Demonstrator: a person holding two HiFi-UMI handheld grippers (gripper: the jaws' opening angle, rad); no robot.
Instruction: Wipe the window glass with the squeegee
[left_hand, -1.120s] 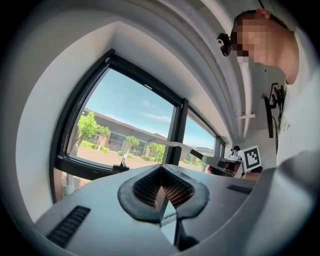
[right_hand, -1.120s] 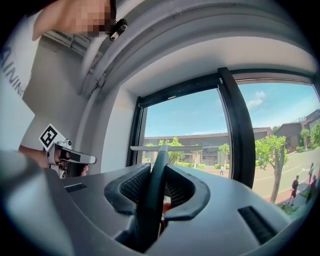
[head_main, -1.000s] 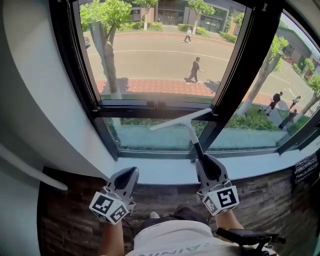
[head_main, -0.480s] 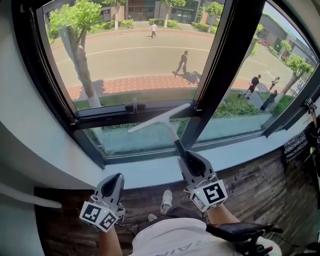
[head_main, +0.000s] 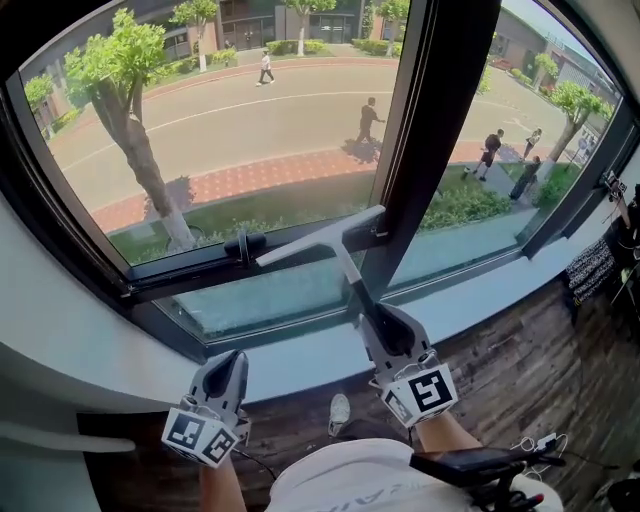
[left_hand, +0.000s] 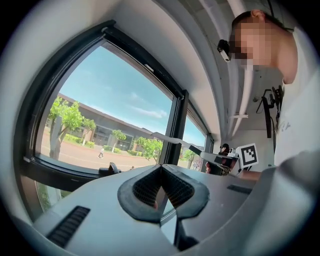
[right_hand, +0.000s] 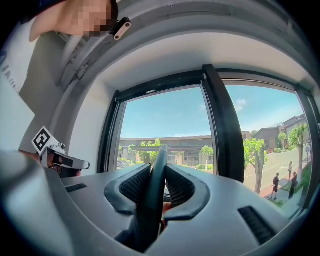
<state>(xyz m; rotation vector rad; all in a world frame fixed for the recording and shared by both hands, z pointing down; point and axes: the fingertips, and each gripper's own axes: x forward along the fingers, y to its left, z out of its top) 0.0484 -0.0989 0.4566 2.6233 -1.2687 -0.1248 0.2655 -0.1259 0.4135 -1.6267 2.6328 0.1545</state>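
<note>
The squeegee (head_main: 322, 237) has a pale blade and a dark handle; its blade lies slantwise in front of the window's horizontal frame bar, close to the window glass (head_main: 250, 130). My right gripper (head_main: 368, 312) is shut on the handle, which runs up between the jaws in the right gripper view, where the squeegee (right_hand: 156, 180) ends in the blade seen against the glass. My left gripper (head_main: 237, 360) hangs low by the sill, shut and empty. In the left gripper view the left gripper (left_hand: 161, 169) points at the window, with the squeegee (left_hand: 172, 138) off to the right.
A thick black mullion (head_main: 420, 130) splits the window right of the blade. A latch handle (head_main: 245, 246) sits on the horizontal bar. The white sill (head_main: 300, 355) runs below, over dark wood cladding (head_main: 500, 370). A shoe (head_main: 340, 408) and cables (head_main: 540, 442) lie below.
The squeegee blade has risen from the lower pane to the horizontal frame bar. The head view has swung so that more of the upper pane shows. The left gripper stays low.
</note>
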